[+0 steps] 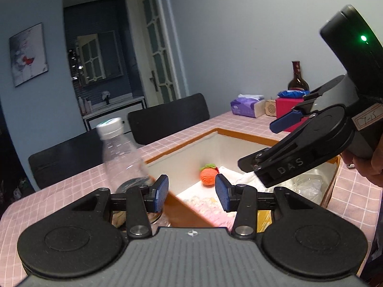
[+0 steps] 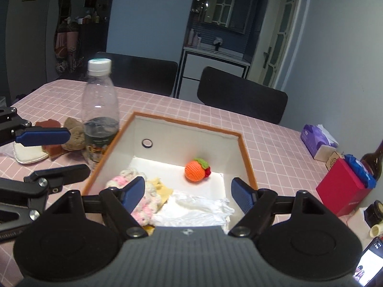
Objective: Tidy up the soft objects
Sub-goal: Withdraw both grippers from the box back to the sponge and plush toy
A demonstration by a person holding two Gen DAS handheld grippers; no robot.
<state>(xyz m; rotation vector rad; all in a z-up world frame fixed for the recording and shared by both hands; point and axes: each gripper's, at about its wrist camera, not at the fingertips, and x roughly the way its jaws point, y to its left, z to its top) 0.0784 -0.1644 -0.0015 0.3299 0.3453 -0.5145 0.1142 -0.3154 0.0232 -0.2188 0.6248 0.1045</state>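
Soft objects, progress check. Nearest the right-wrist camera, inside the orange-rimmed box [image 2: 246,153], lie a white crumpled piece [image 2: 196,209] at 6 o'clock on the box floor, a pink-and-white knitted piece [image 2: 143,205] at 7 o'clock with a pale yellow scrap [image 2: 160,186] touching it, and farther in, a crocheted orange ball [image 2: 195,171] near the centre, apart from the rest. Judged: several items already sorted in.

Left to do, as far as visible: outside the box at 9 o'clock, on the pink checked tablecloth [image 2: 167,107], a white pad [image 2: 28,154], a reddish-brown piece [image 2: 51,149] and a tan lump [image 2: 75,135] sit clustered beside an upright clear bottle [image 2: 100,110], which touches or nearly touches the box's left wall.

Right gripper [image 2: 189,195]: jaws wide apart over the near end of the box, nothing between the pads, nothing touched.

Left gripper [image 1: 191,192]: jaws partly apart, empty, held above the box's near-left corner; bottle just beyond its left finger.
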